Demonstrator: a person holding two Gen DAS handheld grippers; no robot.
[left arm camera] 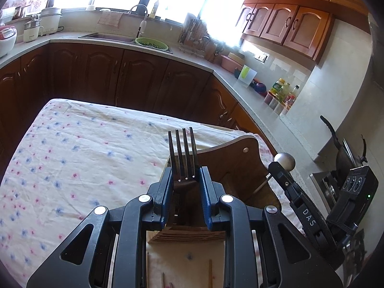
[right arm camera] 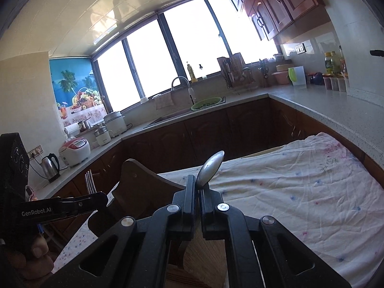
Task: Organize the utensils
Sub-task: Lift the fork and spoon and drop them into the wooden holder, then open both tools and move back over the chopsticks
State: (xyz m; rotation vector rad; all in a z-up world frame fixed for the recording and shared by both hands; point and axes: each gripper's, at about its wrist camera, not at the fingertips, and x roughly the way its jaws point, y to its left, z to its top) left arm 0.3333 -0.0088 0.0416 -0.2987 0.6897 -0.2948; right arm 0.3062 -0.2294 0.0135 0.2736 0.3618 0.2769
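Note:
My left gripper (left arm camera: 186, 180) is shut on a metal fork (left arm camera: 183, 151), tines pointing up, held just above a wooden utensil holder (left arm camera: 230, 168) on the flowered tablecloth. My right gripper (right arm camera: 198, 187) is shut on a metal spoon (right arm camera: 211, 168), bowl upward, beside the same holder (right arm camera: 139, 177). The right gripper with its spoon (left arm camera: 284, 159) shows at the right of the left wrist view. The left gripper with its fork (right arm camera: 90, 182) shows at the left of the right wrist view.
The table with the flowered cloth (left arm camera: 84, 148) stands inside an L-shaped kitchen counter (left arm camera: 192, 55) with a sink, a green colander (left arm camera: 151, 43), appliances and bottles. Wooden chopsticks (left arm camera: 210, 273) lie on the cloth below the left gripper. Dark cabinets surround the table.

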